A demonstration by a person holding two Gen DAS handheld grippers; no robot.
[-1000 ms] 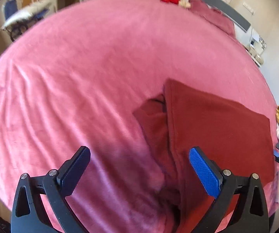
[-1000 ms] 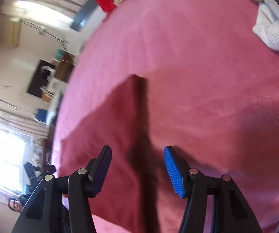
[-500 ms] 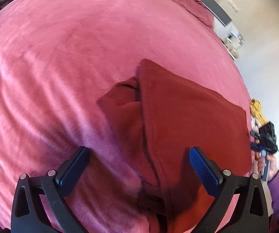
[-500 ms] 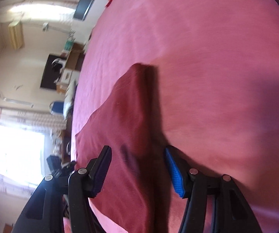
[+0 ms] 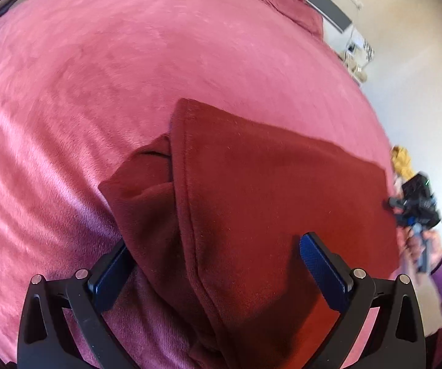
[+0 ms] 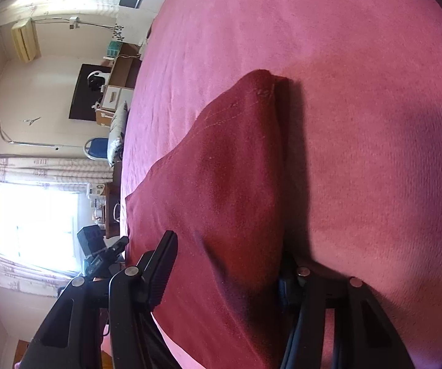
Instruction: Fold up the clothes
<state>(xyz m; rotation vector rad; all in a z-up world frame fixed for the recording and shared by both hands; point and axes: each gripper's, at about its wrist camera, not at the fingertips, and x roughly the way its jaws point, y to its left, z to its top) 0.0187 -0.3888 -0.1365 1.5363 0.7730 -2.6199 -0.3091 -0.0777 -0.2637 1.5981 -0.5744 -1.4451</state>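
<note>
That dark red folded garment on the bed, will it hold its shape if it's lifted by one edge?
Probably not. The dark red garment looks soft and thick, so it would likely droop. A loose flap beside its hem may slide out. It seems light, not slippery.

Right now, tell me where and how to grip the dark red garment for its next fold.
Grip the dark red garment at its two near corners, coming from the near edge. The left gripper straddles the seamed, bunched corner; the right gripper, jaws closing, straddles the opposite flat corner.
</note>
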